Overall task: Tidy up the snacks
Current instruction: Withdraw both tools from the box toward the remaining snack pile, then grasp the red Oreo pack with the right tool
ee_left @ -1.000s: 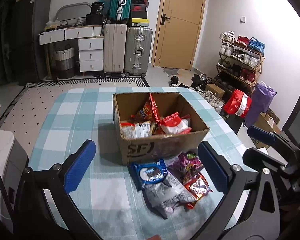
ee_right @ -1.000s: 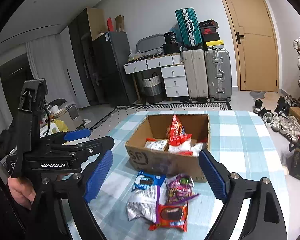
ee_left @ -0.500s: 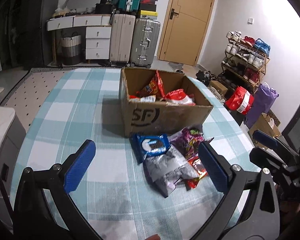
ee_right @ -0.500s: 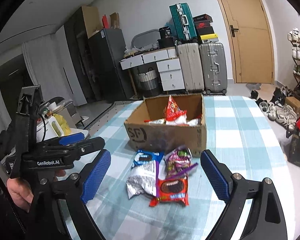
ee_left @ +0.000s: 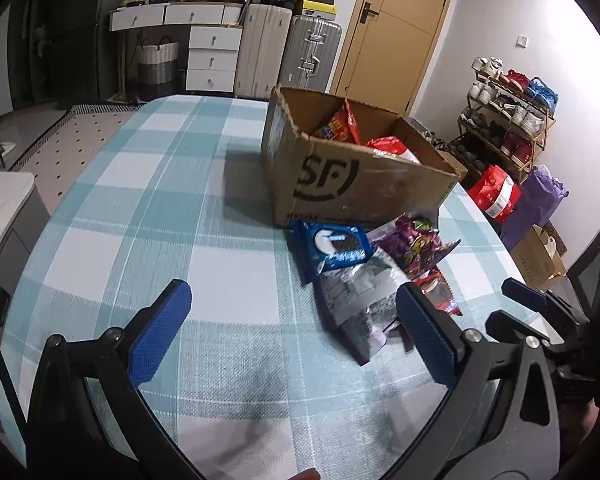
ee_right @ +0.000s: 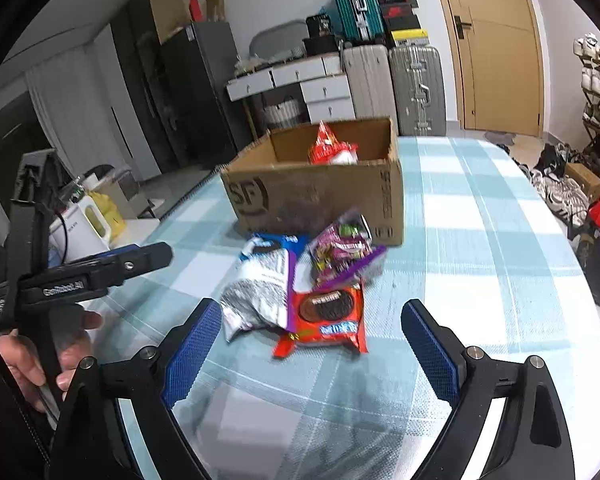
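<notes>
A cardboard box (ee_left: 364, 178) stands open-topped toward the far side of the checked tablecloth (ee_left: 172, 216), with red snack bags (ee_right: 332, 148) poking above its rim. Just in front of its near wall lies a small heap of packets, touching and overlapping: a blue cookie pack (ee_left: 332, 246), a silver bag (ee_right: 260, 288), a purple candy bag (ee_right: 340, 246) and a red cookie pack (ee_right: 328, 316) nearest.

The left gripper (ee_left: 296, 336) hangs above bare cloth left of the heap, jaws spread wide and empty, its right finger over the heap's near edge. The right gripper (ee_right: 312, 344) is likewise spread wide with nothing in it, the red cookie pack just beyond its fingertips.

Left of the box the cloth is open. The table's right edge curves close past the heap, with shoes (ee_right: 560, 192) on the floor beyond.
</notes>
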`<state>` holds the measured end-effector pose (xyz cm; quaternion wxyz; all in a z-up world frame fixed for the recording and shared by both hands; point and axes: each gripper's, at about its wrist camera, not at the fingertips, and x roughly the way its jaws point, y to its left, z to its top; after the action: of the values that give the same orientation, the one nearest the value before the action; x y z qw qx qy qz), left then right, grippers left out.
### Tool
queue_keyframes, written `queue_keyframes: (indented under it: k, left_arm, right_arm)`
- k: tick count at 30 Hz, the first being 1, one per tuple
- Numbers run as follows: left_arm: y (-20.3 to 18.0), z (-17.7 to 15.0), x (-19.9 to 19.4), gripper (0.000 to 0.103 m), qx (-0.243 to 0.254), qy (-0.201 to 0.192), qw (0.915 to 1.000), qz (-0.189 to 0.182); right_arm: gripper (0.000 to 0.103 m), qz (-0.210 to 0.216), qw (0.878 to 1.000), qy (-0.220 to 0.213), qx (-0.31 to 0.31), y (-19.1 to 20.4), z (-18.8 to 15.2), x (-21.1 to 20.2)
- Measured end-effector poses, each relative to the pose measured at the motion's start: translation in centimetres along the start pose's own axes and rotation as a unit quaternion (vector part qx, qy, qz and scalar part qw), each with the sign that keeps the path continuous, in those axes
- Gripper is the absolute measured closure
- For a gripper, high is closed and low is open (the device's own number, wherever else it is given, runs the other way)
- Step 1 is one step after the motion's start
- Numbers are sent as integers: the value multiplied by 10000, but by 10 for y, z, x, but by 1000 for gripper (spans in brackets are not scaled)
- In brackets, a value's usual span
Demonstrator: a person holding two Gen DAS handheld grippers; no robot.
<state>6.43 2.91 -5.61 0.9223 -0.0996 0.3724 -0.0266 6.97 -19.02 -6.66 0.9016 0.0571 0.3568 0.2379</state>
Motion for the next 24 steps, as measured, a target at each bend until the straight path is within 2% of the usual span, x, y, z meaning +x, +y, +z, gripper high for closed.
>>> queue_keyframes:
  k: [6, 11, 21, 24]
  left_arm:
    - [5, -12, 9, 1, -35, 36, 10000, 17]
    - [12, -13, 13, 1, -121, 65, 9999, -23]
    - [27, -17, 21, 1, -264, 159, 9995, -66]
    - [30, -18, 26, 1, -292, 201, 9993, -77]
  right_arm:
    - [10, -99, 9995, 287, -12, -3, -8, 20]
    - [10, -459, 9966, 625, -264, 1, -13, 40]
    - [10, -508, 9934, 946, -394, 3, -10, 69]
    - [23, -700, 9895, 1081, -656, 6, -9, 81]
